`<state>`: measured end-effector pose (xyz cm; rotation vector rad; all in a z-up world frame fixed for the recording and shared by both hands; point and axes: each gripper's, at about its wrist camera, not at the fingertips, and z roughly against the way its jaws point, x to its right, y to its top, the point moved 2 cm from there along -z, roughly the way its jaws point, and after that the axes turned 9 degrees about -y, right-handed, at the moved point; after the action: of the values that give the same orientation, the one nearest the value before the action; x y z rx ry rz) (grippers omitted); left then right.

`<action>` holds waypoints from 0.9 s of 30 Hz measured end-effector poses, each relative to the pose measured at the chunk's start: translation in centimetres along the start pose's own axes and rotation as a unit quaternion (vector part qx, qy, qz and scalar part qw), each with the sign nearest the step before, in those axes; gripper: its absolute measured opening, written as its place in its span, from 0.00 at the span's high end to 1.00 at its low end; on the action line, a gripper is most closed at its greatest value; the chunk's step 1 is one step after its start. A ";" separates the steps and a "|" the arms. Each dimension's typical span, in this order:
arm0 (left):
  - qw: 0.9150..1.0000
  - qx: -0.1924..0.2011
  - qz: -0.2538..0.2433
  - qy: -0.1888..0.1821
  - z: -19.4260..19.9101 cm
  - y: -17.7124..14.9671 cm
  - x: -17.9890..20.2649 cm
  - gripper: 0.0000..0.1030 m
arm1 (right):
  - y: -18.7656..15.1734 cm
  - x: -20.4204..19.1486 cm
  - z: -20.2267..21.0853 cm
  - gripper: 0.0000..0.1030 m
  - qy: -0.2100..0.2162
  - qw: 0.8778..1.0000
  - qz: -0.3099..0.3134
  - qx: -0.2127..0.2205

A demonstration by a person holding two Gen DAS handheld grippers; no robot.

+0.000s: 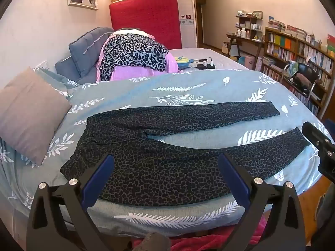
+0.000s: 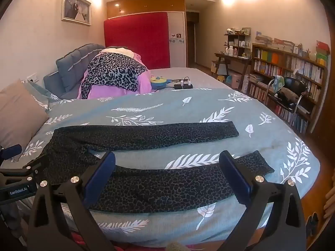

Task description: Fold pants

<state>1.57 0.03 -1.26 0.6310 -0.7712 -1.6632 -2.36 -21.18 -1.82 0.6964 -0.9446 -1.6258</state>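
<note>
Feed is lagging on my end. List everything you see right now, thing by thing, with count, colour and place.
pants: one, dark leopard print, flat on the duvet, legs spread apart, waist to the left
duvet: one, grey-blue with white leaves, covering the bed
pillow: one, beige, left edge of the bed
clothes pile: one, pink with a leopard-print piece on top, far side by the grey headboard
power strip: one, black with white plugs, far side of the bed
bookshelf: one, brown, right wall
chair: one, black, in front of the bookshelf
left tool: open, above the waist end
right tool: open, above the near leg
</note>
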 end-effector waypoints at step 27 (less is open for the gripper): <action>1.000 -0.011 0.009 0.010 -0.7 -0.5 -0.7 0.05 | -1.0 0.3 -2.1 0.02 0.002 1.000 -0.002 -0.027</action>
<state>1.95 0.64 -2.11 0.6229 -0.7409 -1.6434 -1.24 -21.80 -3.77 0.6644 -0.8932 -1.6470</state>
